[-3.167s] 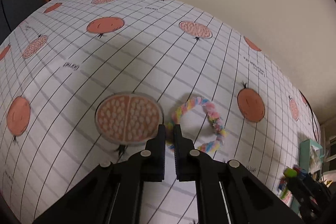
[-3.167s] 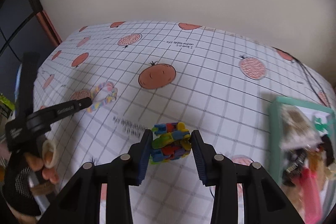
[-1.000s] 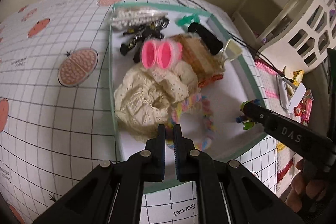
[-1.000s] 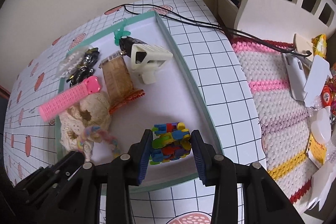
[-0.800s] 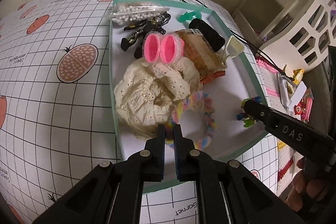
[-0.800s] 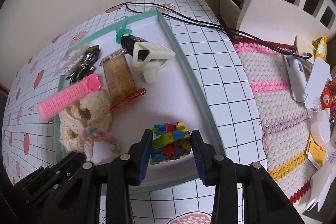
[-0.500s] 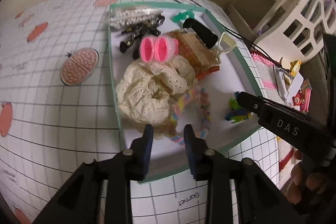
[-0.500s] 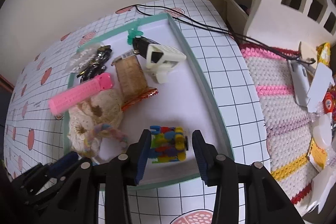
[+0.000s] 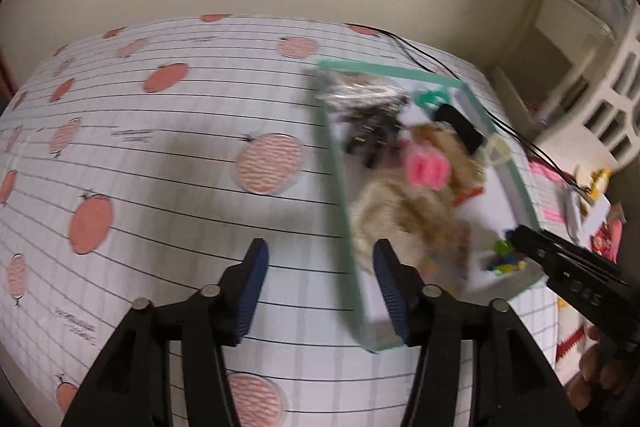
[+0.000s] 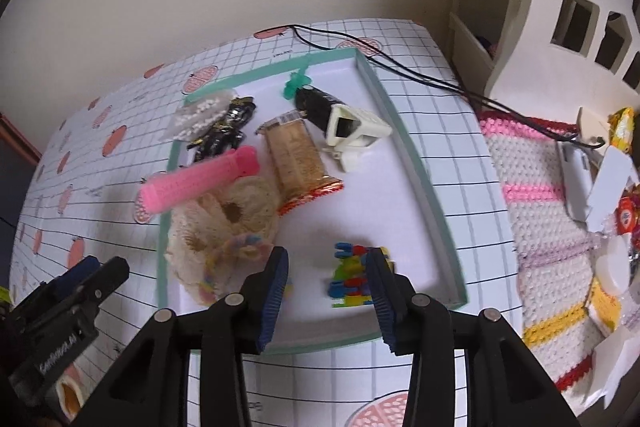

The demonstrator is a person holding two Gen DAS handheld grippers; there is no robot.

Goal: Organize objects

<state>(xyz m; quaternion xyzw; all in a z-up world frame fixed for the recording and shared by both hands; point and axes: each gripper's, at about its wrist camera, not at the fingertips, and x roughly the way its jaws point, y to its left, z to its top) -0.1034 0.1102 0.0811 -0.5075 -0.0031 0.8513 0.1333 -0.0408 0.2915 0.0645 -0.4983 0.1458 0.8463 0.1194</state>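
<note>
Now both claws, left (image 9: 318, 259) and right (image 10: 328, 269), gape above the tray (image 10: 416, 163).

Table (image 10: 452, 131) with grid-and-fruit print cloth, green-rimmed tray (image 10: 420, 163) on it.
Black cable (image 10: 400, 67) lies at 12 o'clock of the tray; striped crochet mat (image 10: 544, 227) at 3 o'clock, just beside.

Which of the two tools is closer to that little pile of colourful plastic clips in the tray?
The right tool. The colourful clips lie just ahead of its open fingers, partly behind one. The left tool is open over the tablecloth, beyond the tray's other side.
</note>
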